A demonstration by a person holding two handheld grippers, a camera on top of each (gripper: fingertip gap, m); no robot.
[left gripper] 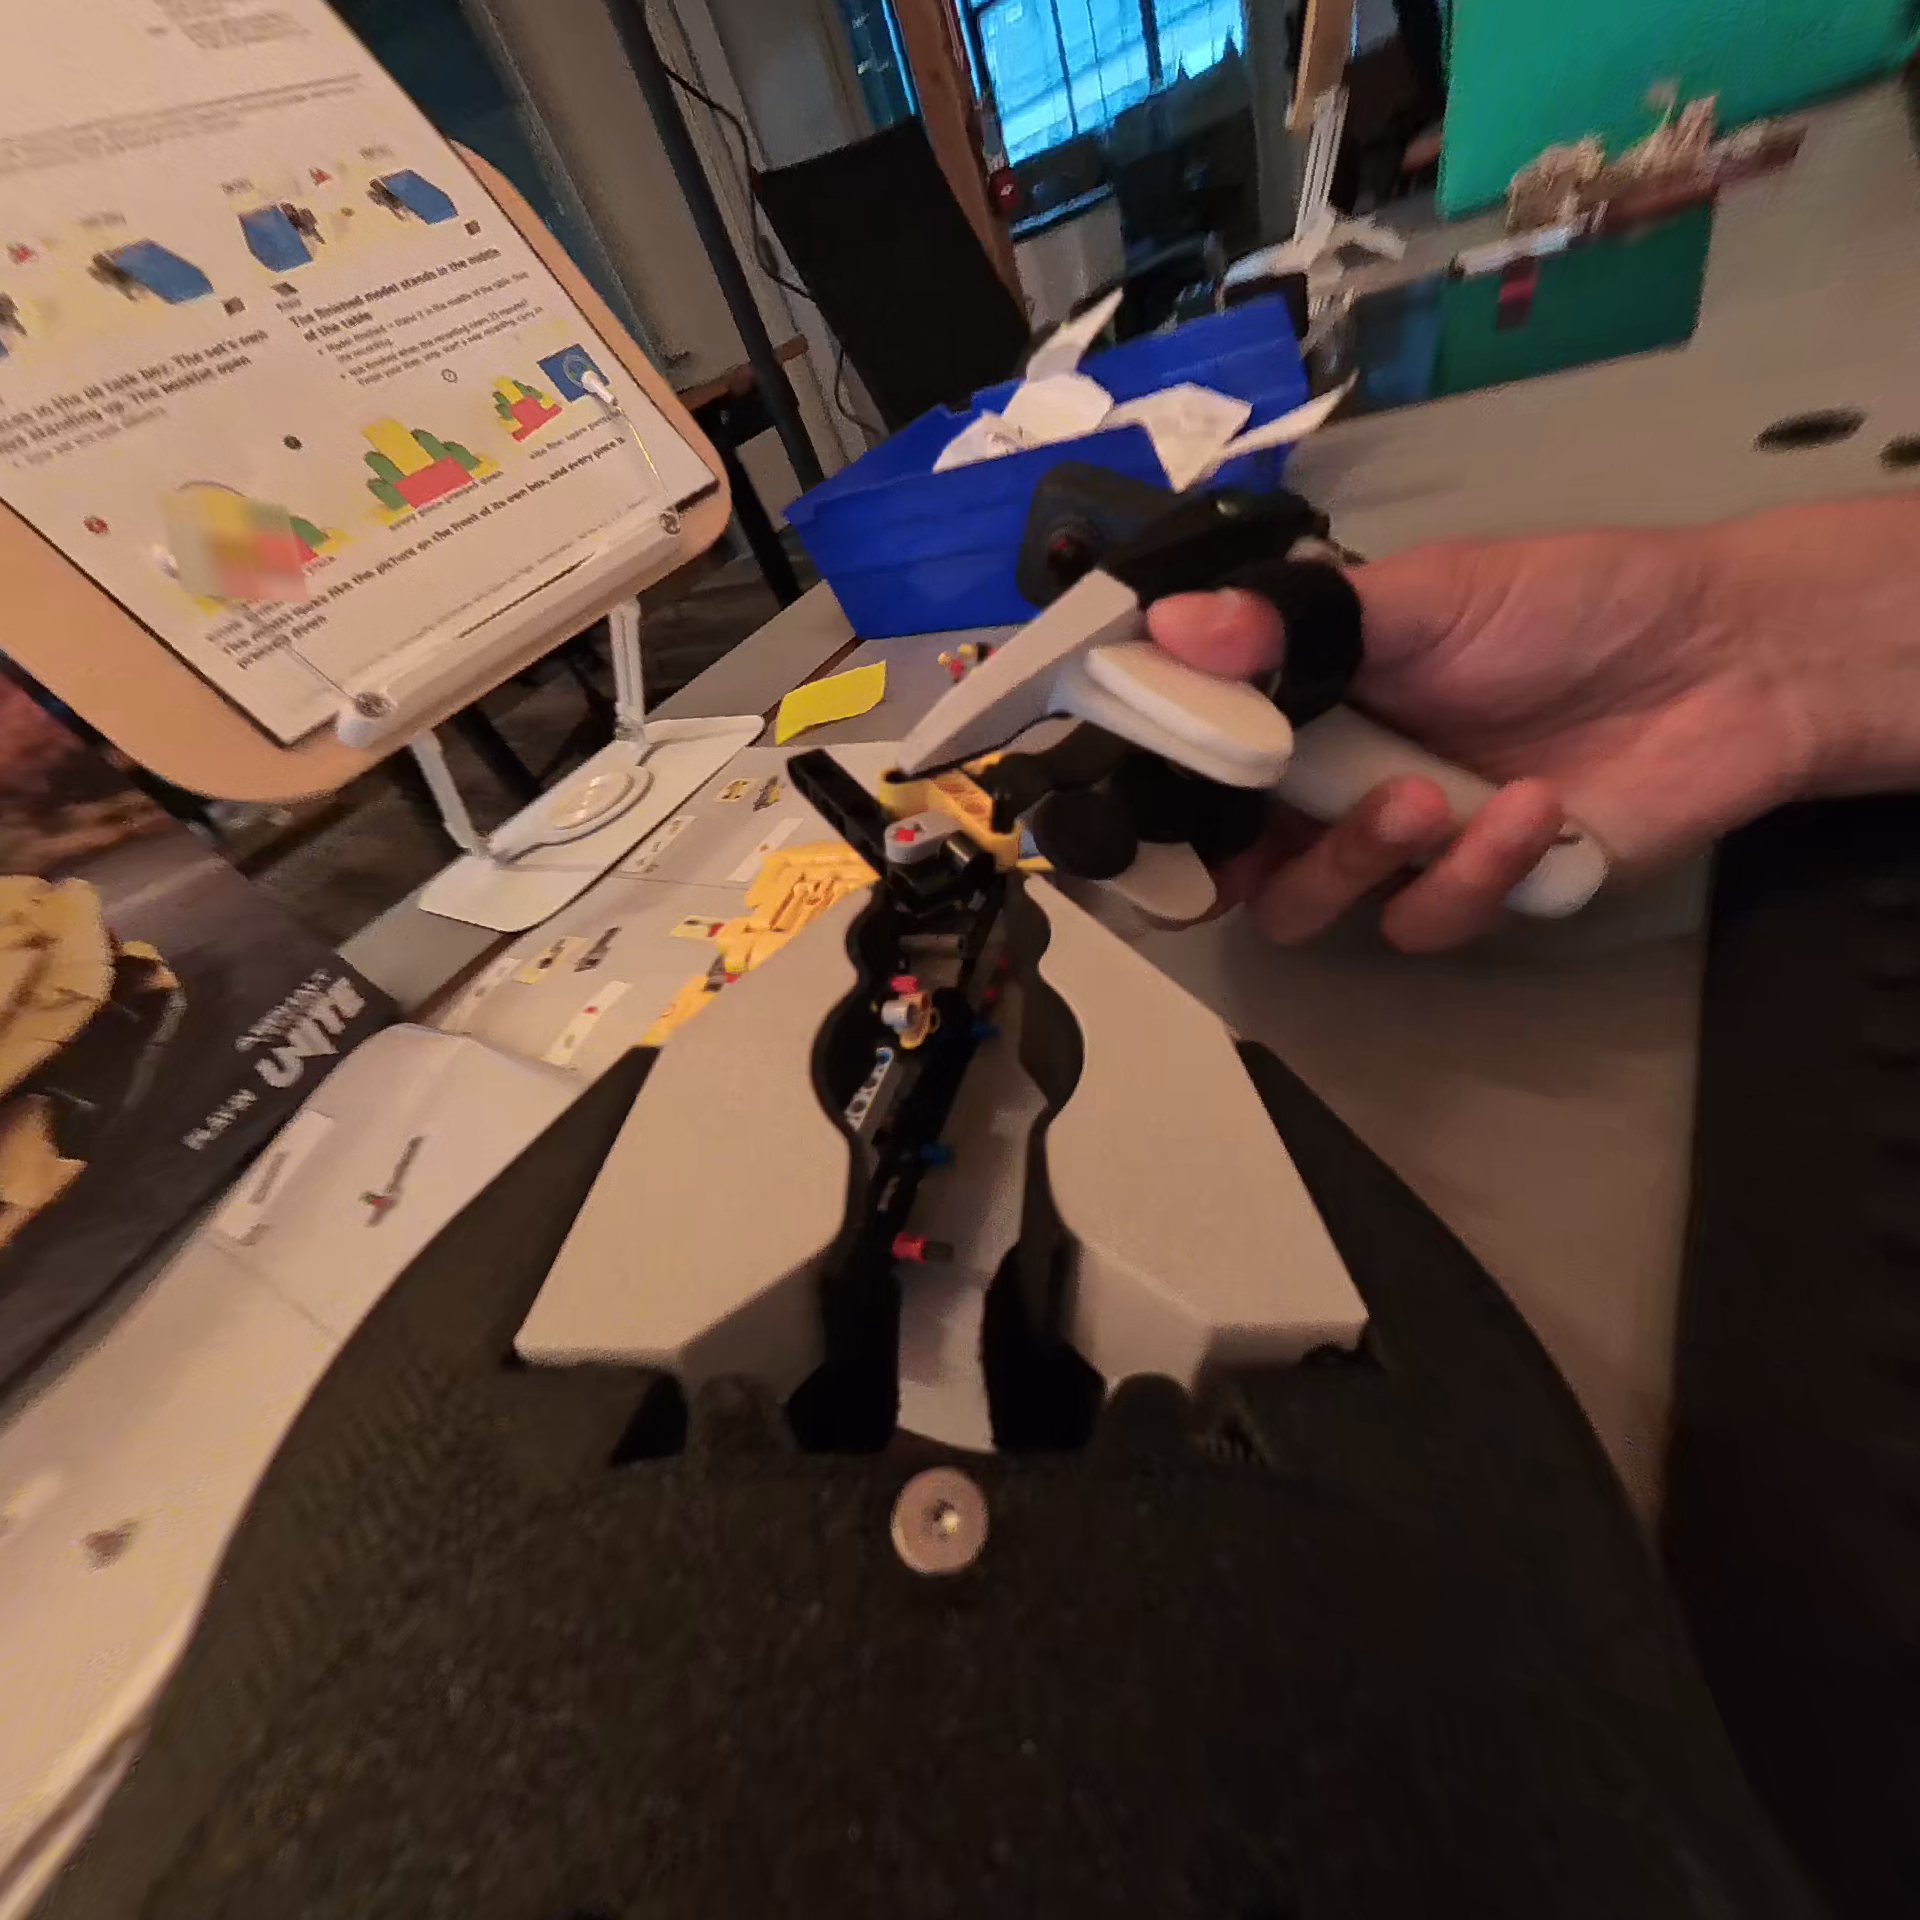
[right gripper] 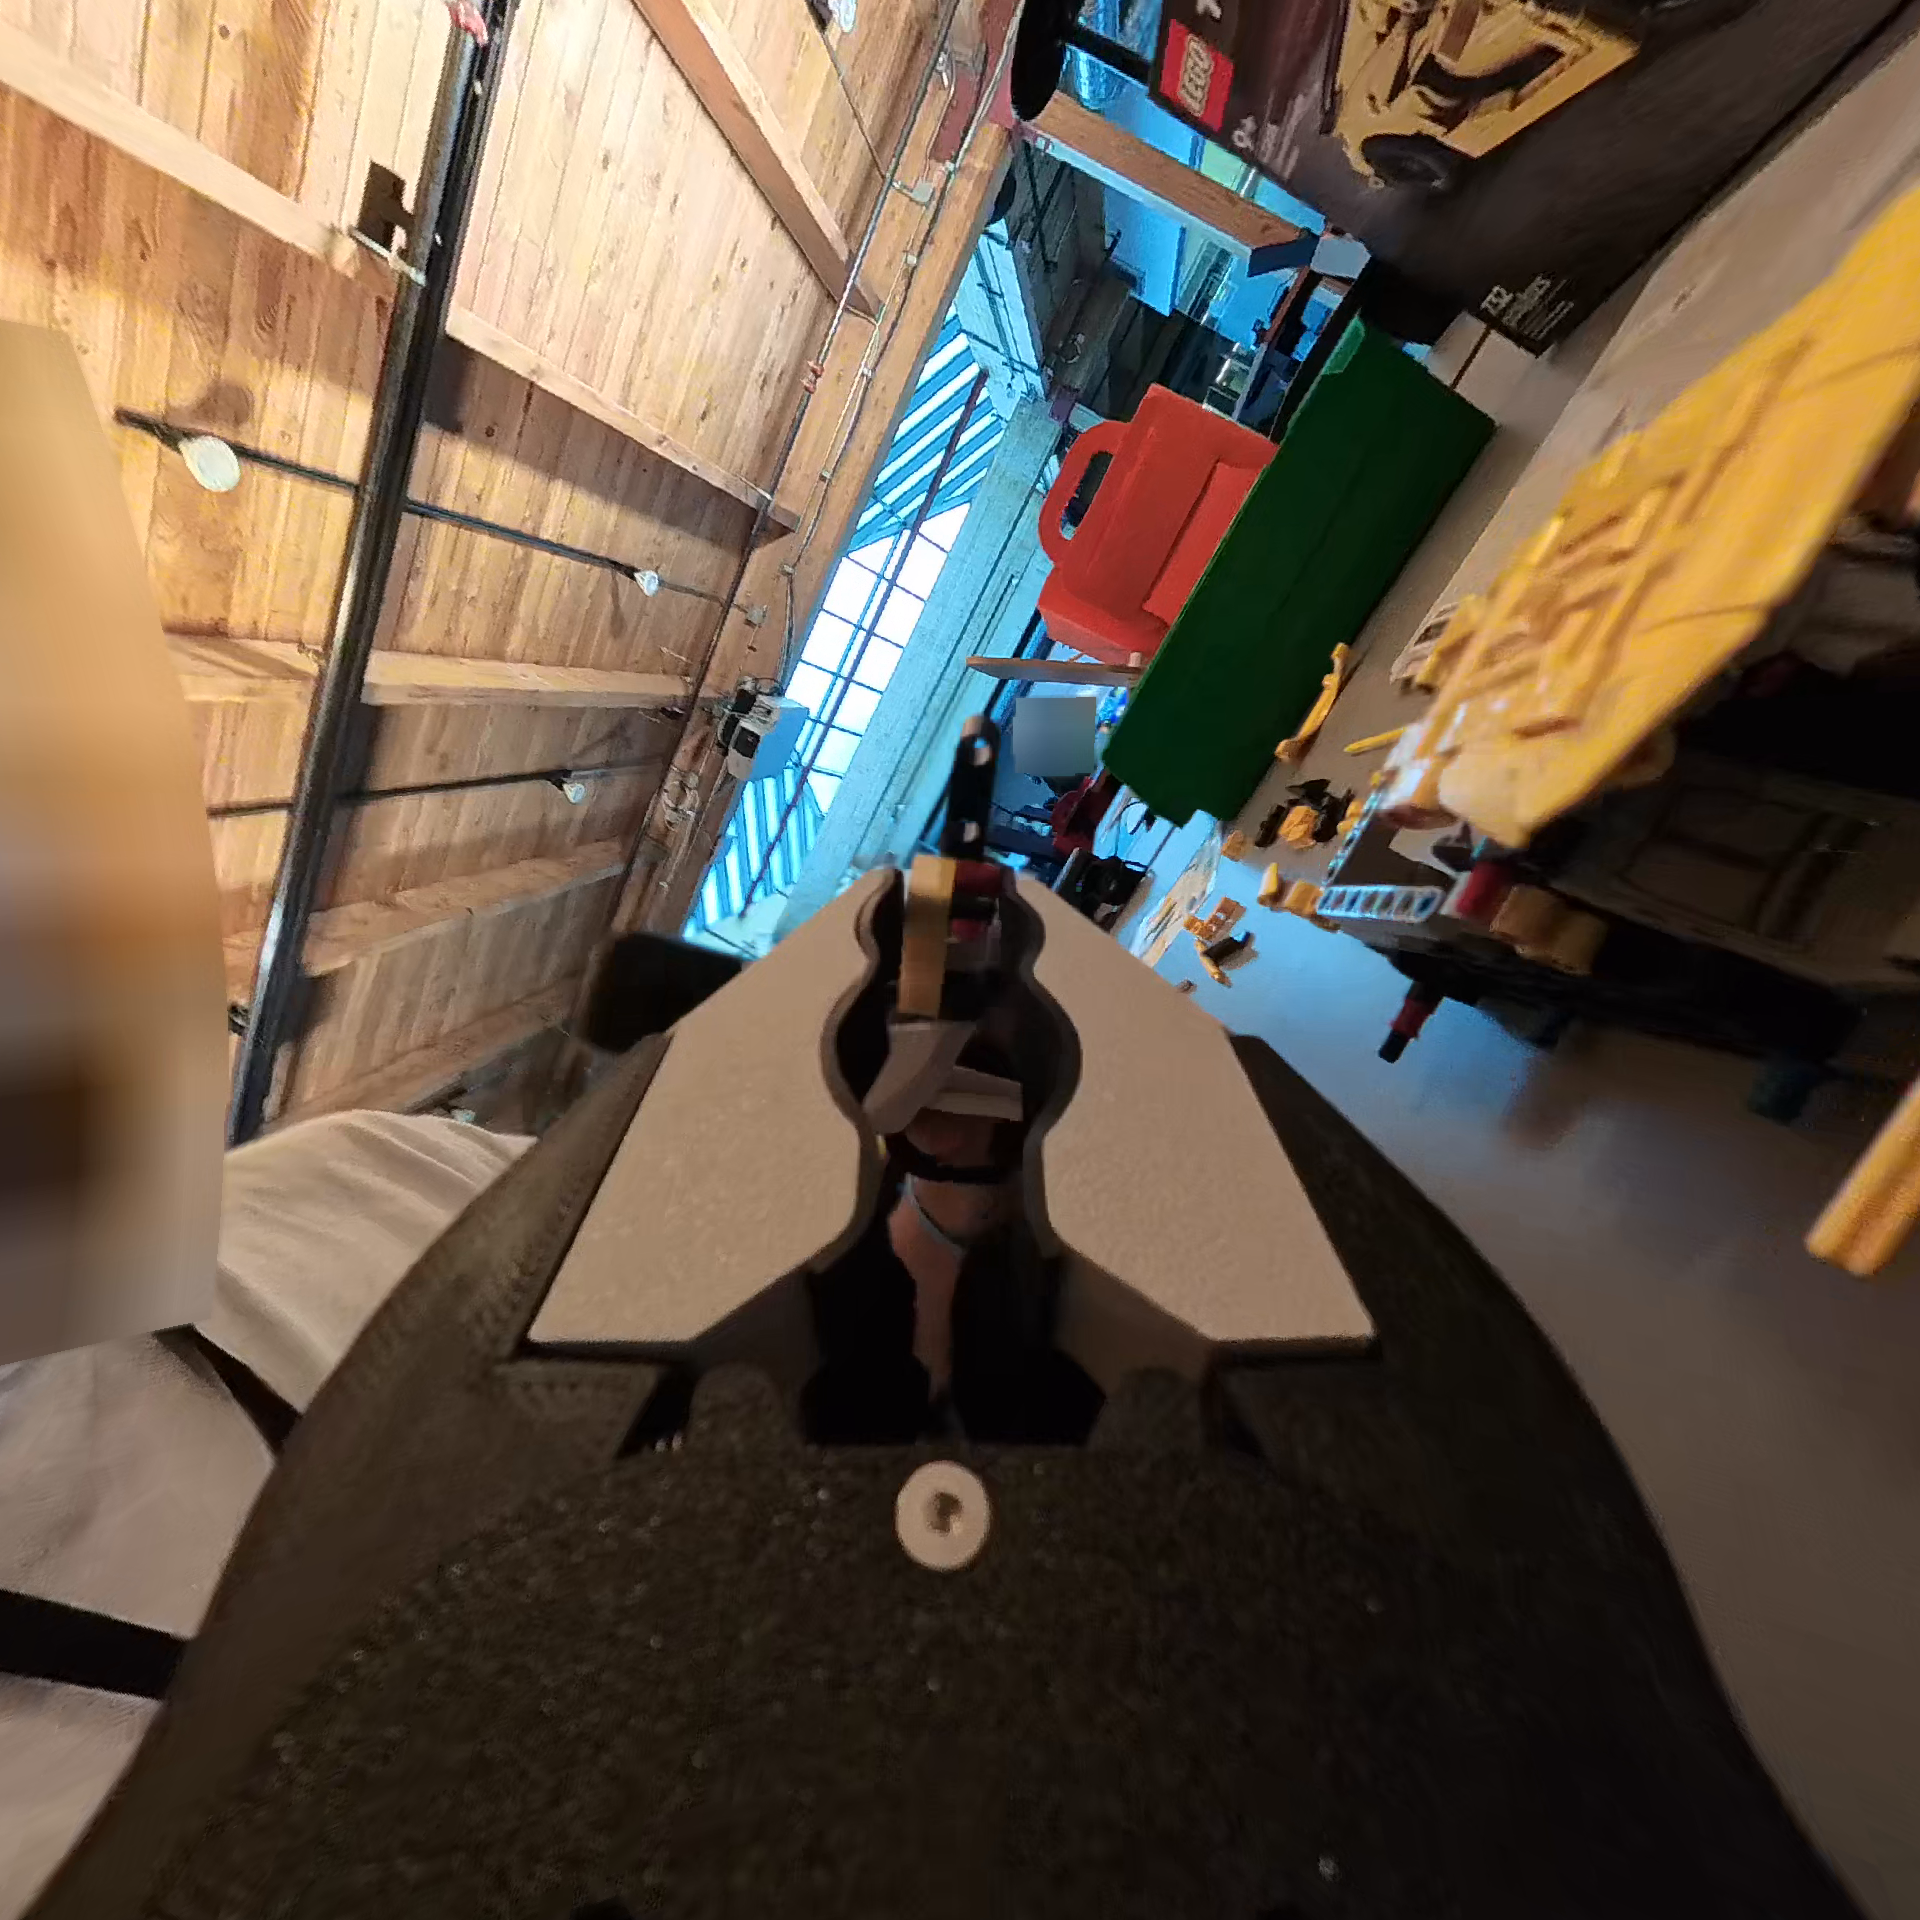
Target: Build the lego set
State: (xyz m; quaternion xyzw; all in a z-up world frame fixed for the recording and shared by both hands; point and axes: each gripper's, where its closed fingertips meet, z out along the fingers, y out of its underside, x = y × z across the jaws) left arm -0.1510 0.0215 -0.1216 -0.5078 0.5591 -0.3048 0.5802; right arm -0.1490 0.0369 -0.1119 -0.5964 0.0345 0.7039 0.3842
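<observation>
Two grippers were in use, one per hand, and both worked on a single lego assembly (left gripper: 914, 1039). The left gripper (left gripper: 935, 914) had its two grey fingers (left gripper: 727, 1195) drawn close, clamping the black beam of the assembly lengthwise between them, raised above the table (left gripper: 1455, 1039). The right gripper (left gripper: 914, 764), held in a hand (left gripper: 1538, 717) at the right, met the far yellow end of the same assembly; its fingers pinched that end.

The right wrist view was rolled sideways. There the right gripper (right gripper: 951, 914) showed its fingers (right gripper: 727, 1122) nearly closed on a yellow and red part with a black beam projecting beyond the tips. Only this view showed the wooden plank wall (right gripper: 520, 416), one red mug-shaped object (right gripper: 1143, 530), one green panel (right gripper: 1299, 582), and loose yellow and black pieces (right gripper: 1299, 821) scattered on the table.

Only the left wrist view showed one instruction board (left gripper: 312, 364) on a white stand at far left, one yellow sheet (left gripper: 829, 698), and one set box (left gripper: 156, 1039) at near left.

Containers: one blue bin (left gripper: 935, 540) stood far behind the grippers, holding crumpled white paper bags (left gripper: 1091, 416). Near sorting sheets (left gripper: 582, 977) carried small pieces, including a heap of yellow ones (left gripper: 800, 883).
</observation>
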